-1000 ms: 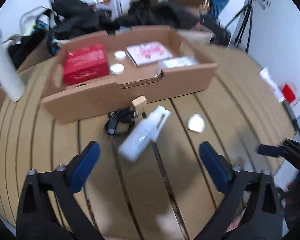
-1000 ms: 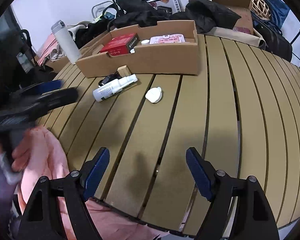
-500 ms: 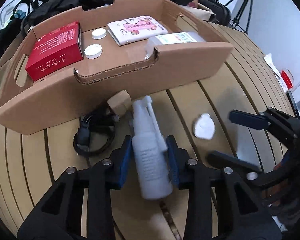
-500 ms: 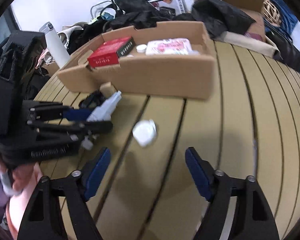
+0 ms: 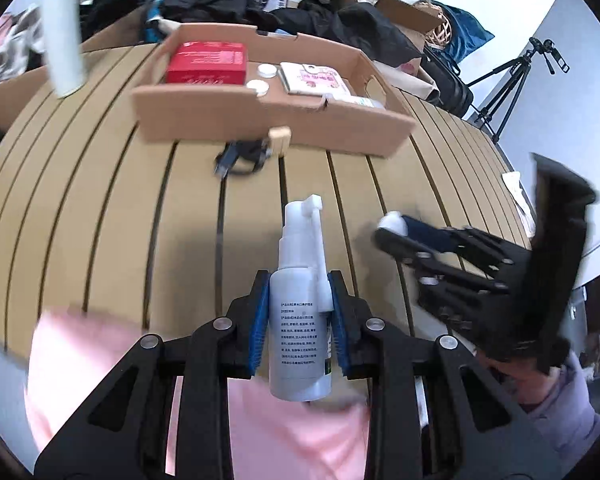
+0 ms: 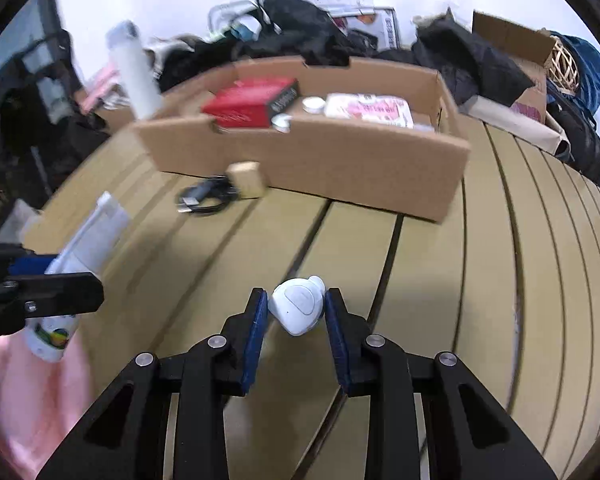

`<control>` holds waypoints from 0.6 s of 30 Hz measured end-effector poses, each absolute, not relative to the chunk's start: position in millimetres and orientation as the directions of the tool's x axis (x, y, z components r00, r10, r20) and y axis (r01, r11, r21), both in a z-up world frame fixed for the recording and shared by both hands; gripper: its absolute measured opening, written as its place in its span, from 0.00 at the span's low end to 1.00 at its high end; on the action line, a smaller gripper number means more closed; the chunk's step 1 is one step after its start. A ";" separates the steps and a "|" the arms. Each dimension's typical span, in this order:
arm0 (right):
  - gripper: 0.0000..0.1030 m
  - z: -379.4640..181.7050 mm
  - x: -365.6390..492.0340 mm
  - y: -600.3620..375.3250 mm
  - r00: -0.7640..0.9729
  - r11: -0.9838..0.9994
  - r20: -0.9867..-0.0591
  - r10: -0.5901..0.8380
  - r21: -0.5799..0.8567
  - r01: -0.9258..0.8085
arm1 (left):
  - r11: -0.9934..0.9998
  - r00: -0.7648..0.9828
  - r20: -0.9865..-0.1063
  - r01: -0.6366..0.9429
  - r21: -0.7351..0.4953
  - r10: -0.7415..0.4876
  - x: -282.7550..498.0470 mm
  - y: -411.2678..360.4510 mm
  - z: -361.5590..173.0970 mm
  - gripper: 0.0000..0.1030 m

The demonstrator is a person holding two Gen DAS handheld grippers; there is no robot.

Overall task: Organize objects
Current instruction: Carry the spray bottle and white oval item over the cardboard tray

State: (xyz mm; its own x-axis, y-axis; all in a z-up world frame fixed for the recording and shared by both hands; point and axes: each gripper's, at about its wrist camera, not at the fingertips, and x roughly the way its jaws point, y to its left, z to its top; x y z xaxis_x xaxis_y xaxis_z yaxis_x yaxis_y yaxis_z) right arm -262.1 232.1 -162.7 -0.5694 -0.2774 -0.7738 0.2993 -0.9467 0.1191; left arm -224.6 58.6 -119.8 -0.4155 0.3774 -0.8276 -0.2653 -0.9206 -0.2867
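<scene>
My left gripper [image 5: 298, 300] is shut on a white spray bottle [image 5: 300, 320] and holds it above the slatted wooden table [image 5: 100, 208], nozzle pointing away. My right gripper [image 6: 296, 312] is shut on a small white rounded case [image 6: 298, 308] just above the table. The bottle in the left gripper also shows at the left of the right wrist view [image 6: 80, 256]. The right gripper shows in the left wrist view [image 5: 396, 228] with the white case at its tip. A cardboard tray [image 5: 260, 120] at the back holds a red box [image 5: 206, 62], two white caps, a pink packet [image 5: 314, 78] and a bottle.
A coiled black cable [image 5: 242, 156] and a small wooden block [image 5: 280, 136] lie in front of the tray. A tall white flask [image 5: 62, 40] stands at the back left. Bags, clothes and boxes are piled behind the table. A tripod [image 5: 512, 76] stands right.
My left gripper closed on the spray bottle and lifted it back from the tray. My right gripper moved forward and closed on the white case.
</scene>
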 end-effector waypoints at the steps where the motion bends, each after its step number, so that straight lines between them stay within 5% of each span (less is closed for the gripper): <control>1: 0.31 -155.0 -245.4 232.4 -0.572 -0.943 -0.766 -0.292 0.130 0.307 | -0.920 -0.414 -0.827 -0.263 -0.291 0.380 -210.4 57.1 -117.0 0.24; 9: 0.31 -150.4 -158.3 230.2 -0.535 -0.939 -0.783 -0.318 0.182 0.292 | -0.912 -0.429 -0.811 -0.287 -0.295 0.397 -185.4 52.4 -103.4 0.24; 18: 0.31 -110.9 -206.2 259.8 -0.593 -0.937 -0.727 -0.346 0.232 0.261 | -0.925 -0.559 -0.739 -0.271 -0.265 0.375 -255.3 51.8 -56.0 0.24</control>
